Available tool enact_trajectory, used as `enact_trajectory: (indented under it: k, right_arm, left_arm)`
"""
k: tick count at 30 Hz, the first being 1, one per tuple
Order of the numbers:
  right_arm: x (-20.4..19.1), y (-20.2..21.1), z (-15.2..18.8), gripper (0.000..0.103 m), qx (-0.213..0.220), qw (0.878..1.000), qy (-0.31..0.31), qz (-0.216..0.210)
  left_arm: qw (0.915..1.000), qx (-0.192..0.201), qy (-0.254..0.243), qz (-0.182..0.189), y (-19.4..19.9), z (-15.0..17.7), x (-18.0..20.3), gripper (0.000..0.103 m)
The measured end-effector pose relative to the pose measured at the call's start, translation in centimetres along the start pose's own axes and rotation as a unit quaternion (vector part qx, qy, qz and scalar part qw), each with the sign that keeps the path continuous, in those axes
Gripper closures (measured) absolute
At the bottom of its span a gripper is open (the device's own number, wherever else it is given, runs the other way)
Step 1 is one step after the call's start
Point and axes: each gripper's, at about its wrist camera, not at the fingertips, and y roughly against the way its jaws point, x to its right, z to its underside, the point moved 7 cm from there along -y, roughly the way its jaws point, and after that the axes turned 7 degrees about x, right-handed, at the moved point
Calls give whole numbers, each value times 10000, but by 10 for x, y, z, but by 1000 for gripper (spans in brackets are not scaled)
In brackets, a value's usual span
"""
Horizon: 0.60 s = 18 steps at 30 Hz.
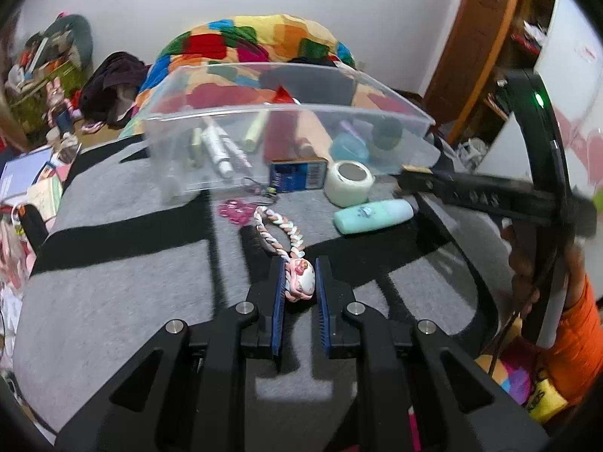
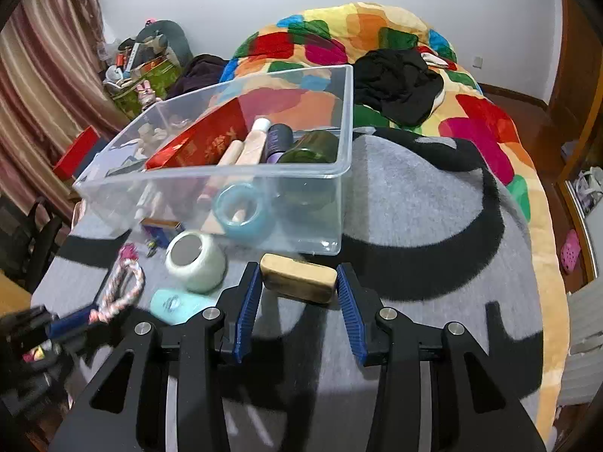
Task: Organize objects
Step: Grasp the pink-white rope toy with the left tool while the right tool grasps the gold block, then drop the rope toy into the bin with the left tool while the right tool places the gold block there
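On a grey and black blanket (image 2: 414,203) spread over the bed, a clear plastic bin (image 2: 341,150) stands at the far side, already partly filled with a red box (image 2: 203,147), bottles and a blue tape ring (image 2: 241,213), which suggests it is the collecting place for the loose things lying in front of it. The left gripper (image 1: 298,278) is clenched on the decorated charm end of a braided pastel cord (image 1: 280,228), its blue pads pressed against both sides; the rest of the cord trails away over the blanket toward the bin, so taking it by the solid end probably gives a firmer hold than the soft braid would. The right gripper (image 2: 298,282) straddles a tan wooden block (image 2: 299,278) lying just near of the bin's front right corner, jaws either side of its ends; small gaps show at both pads, so it is not gripped yet. Left of the block, a white tape roll (image 2: 196,261) stands on the blanket with a mint green bottle (image 2: 175,305) lying just near of it, both waiting outside the bin. Both grippers tilt downward, fitting a pick from above before lifting over the bin's wall
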Motion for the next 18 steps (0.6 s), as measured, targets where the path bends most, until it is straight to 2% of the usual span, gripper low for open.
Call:
enact_trajectory:
  k: [6, 18]
  right_arm:
    - [-15, 19, -3, 66, 199, 9995, 166, -186]
    - [-44, 51, -38, 66, 736, 9952, 438, -468]
  left_arm:
    - [9992, 292, 277, -7, 20, -15, -10, 88]
    - [9944, 1020, 245, -122, 56, -69, -16, 88]
